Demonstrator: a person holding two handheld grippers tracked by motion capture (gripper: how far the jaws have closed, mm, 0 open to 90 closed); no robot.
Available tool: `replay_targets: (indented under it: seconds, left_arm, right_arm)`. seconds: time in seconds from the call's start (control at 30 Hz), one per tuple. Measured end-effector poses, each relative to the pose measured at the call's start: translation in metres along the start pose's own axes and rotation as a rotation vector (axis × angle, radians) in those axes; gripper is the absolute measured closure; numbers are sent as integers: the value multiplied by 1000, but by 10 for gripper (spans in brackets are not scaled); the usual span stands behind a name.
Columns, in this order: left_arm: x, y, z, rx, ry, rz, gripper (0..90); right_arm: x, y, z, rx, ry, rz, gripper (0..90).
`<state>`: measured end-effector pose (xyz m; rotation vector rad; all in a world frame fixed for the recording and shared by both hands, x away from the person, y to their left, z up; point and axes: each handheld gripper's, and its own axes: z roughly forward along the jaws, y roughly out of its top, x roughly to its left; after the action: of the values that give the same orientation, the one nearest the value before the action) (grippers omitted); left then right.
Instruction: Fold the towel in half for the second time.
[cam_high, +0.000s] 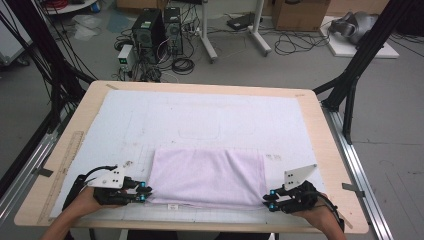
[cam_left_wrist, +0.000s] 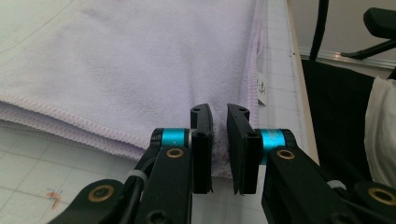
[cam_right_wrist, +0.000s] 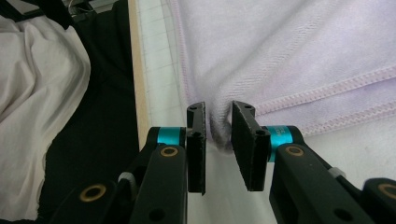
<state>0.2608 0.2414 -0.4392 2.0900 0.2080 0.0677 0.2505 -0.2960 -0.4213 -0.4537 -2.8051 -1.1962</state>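
Observation:
A folded lilac towel (cam_high: 207, 175) lies flat on the white gridded mat (cam_high: 200, 115) near the table's front edge. My left gripper (cam_high: 145, 192) is at the towel's near left corner and my right gripper (cam_high: 270, 199) at its near right corner. In the left gripper view the jaws (cam_left_wrist: 219, 135) stand slightly apart with the towel's (cam_left_wrist: 140, 60) corner between them, not squeezed. In the right gripper view the jaws (cam_right_wrist: 218, 135) also stand apart, and a bunched corner of the towel (cam_right_wrist: 289, 46) sits loosely in the gap.
A wooden ruler (cam_high: 65, 165) lies along the table's left side. A small white label (cam_left_wrist: 261, 86) hangs at the towel's front hem. The person's white and black clothing (cam_right_wrist: 37, 93) is just past the table's front edge. Computers and cables stand on the floor beyond the table.

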Motion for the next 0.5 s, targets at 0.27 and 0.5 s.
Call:
replay_targets:
  seconds: [0.27, 0.5]
  left_arm:
    - [-3, 0, 0, 13, -9, 17, 863]
    - [-7, 1, -3, 0, -42, 39, 867]
  right_arm:
    - [3, 3, 1, 27, 35, -46, 839]
    - [8, 4, -5, 5, 69, -76, 844]
